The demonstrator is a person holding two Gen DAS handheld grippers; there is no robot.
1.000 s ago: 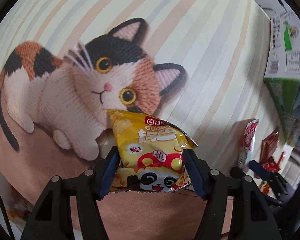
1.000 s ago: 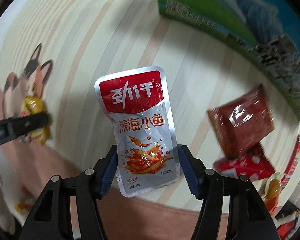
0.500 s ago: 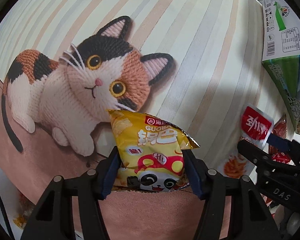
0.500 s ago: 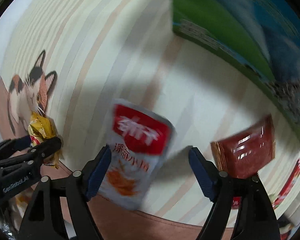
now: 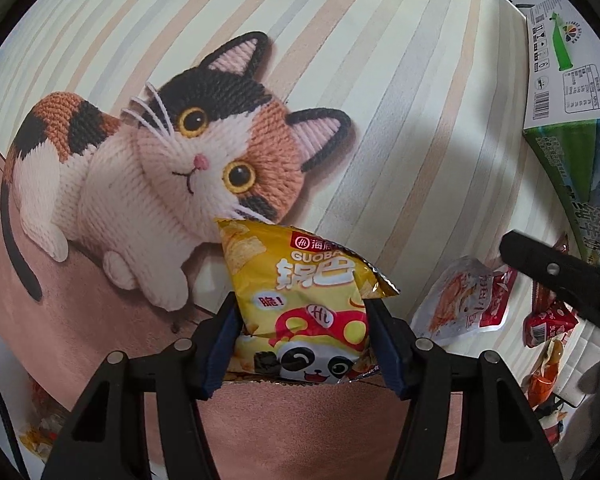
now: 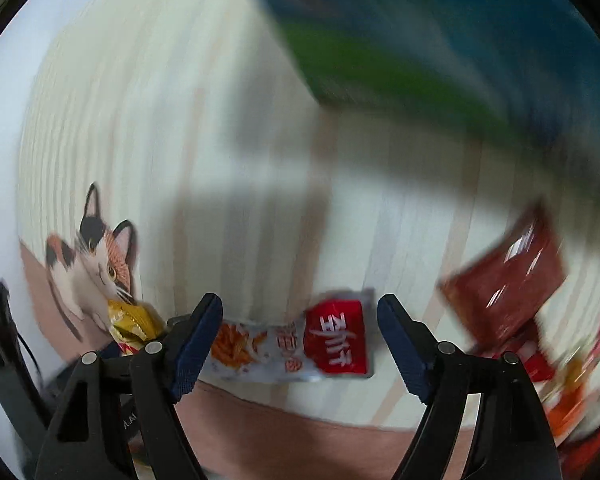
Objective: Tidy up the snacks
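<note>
Two jobs at once: my left gripper (image 5: 302, 344) clamps the yellow bag (image 5: 300, 304) above the mat (image 5: 380, 100); my right gripper (image 6: 300, 344), jaws just opened, has the fish pouch (image 6: 292, 346) lying free. I should retreat straight up.

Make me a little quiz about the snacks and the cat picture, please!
1. True or false: the left gripper is shut on the yellow bag.
2. Which pack lies flat below the right gripper's open jaws? A) the silver fish pack B) a blue can C) a green bottle
3. Fill in: the mat shows a knitted ____.

Key: 1 true. 2 A: the pads do not touch it. 3 cat.
</note>
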